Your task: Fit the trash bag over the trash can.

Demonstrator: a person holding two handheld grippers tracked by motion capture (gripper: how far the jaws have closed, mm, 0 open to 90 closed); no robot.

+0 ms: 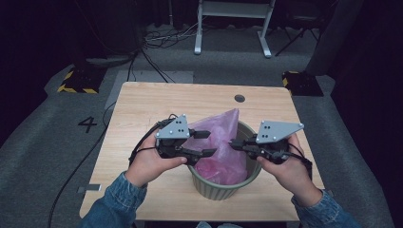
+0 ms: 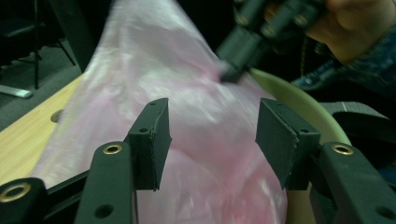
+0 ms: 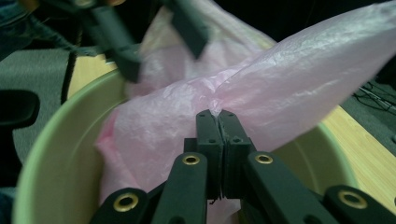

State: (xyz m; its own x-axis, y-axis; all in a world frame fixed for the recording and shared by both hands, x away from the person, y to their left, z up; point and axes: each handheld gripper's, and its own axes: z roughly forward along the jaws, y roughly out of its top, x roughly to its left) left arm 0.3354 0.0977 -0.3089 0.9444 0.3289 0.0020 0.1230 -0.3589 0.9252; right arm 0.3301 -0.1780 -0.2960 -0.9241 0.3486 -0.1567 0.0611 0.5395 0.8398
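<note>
High view is showing a light wooden surface (image 1: 142, 104) sitting in a dark room with a grey carpet floor (image 1: 38, 142). A small round hole (image 1: 239, 98) is showing near the far edge of the surface. Past the surface, the white legs of a stand (image 1: 233, 23) are standing on the floor, and black cables (image 1: 157, 47) are lying beside them. Two black blocks with yellow and black stripes (image 1: 76, 80) are sitting on the floor at the far corners. A black number "4" (image 1: 87, 124) is marked on the floor to the left. No other writing is showing that can be read.

A green bin (image 1: 223, 187) is standing on the near middle of the surface. A pink plastic bag (image 1: 221, 142) is sitting inside it and sticking up above the rim, with a pointed corner leaning toward the far side.

The left gripper (image 1: 203, 143) is hanging at the left side of the bag, held in a hand with a blue denim sleeve. In the left gripper view its jaws are standing apart, with the pink bag (image 2: 196, 116) right in front of them and not pinched. The pads (image 2: 152, 140) are not pressing on it.

The right gripper (image 1: 236, 144) is holding at the right side of the bin. In the right gripper view its jaws are squeezed tight together, and a fold of the pink bag (image 3: 280, 93) is caught at their tips, above the green rim (image 3: 56, 140).
</note>
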